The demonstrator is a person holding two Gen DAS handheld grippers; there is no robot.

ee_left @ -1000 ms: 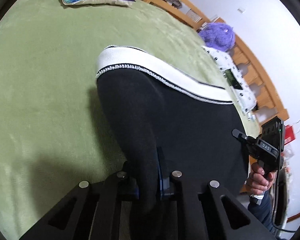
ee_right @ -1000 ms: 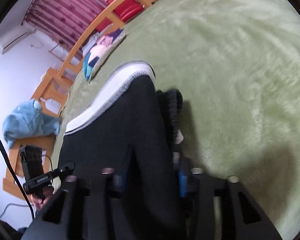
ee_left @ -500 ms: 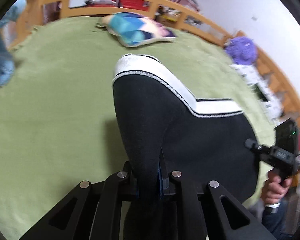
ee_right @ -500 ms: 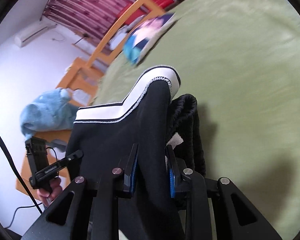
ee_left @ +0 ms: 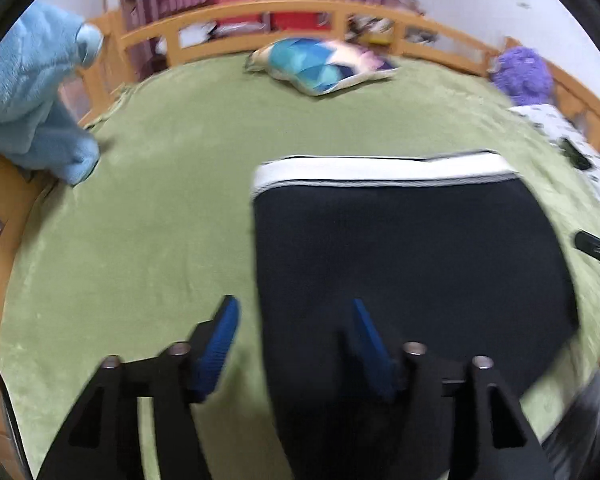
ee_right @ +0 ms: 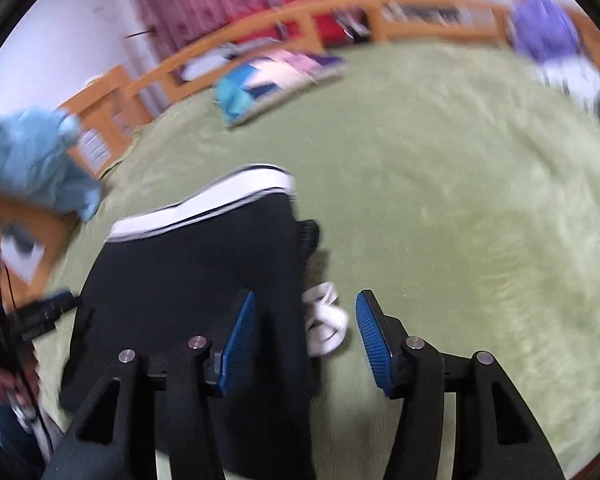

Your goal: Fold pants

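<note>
Left wrist: left gripper (ee_left: 294,316) spread over pants (ee_left: 412,264); right gripper (ee_right: 304,312) likewise.

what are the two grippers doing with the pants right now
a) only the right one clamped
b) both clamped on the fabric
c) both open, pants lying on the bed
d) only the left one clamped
c: the left gripper and the right gripper both have their blue pads spread wide apart, and the black pants lie flat on the green blanket, unclamped.
</note>
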